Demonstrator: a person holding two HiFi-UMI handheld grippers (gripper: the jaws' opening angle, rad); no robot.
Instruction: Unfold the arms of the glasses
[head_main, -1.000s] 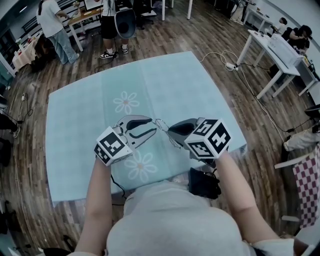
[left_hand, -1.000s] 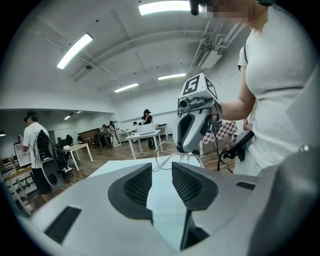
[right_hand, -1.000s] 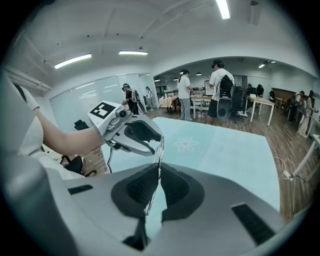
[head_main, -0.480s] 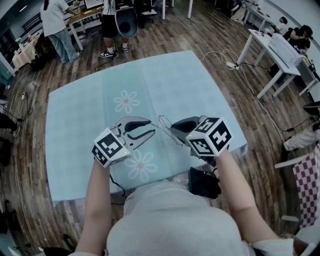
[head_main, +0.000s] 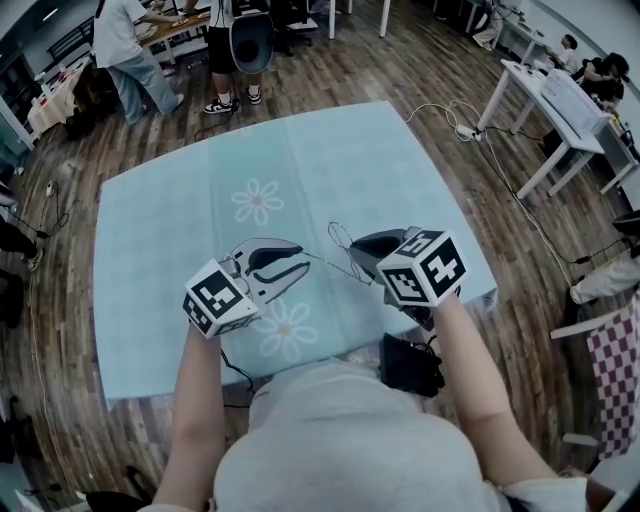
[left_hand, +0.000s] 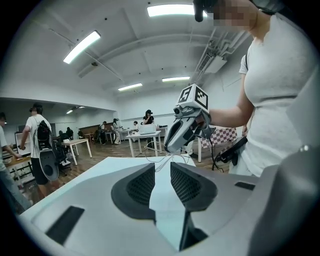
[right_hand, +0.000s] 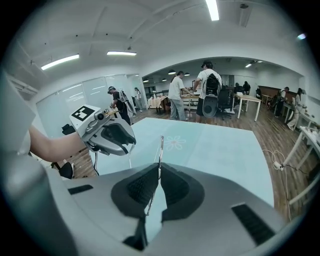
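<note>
Right gripper (right_hand: 160, 169) fingers closed tight on thin wire glasses (right_hand: 161, 145), held over blue bench (head_main: 300, 160). Left gripper (left_hand: 162, 167) fingers just been closing, small gap left, nothing between pads, glasses wire just past tips.

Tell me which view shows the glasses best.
The head view: the glasses show from above, lens ring and arm both visible. The right gripper view shows them edge-on, pinched in the right gripper's jaws; the left gripper view only wires beneath that gripper.
</note>
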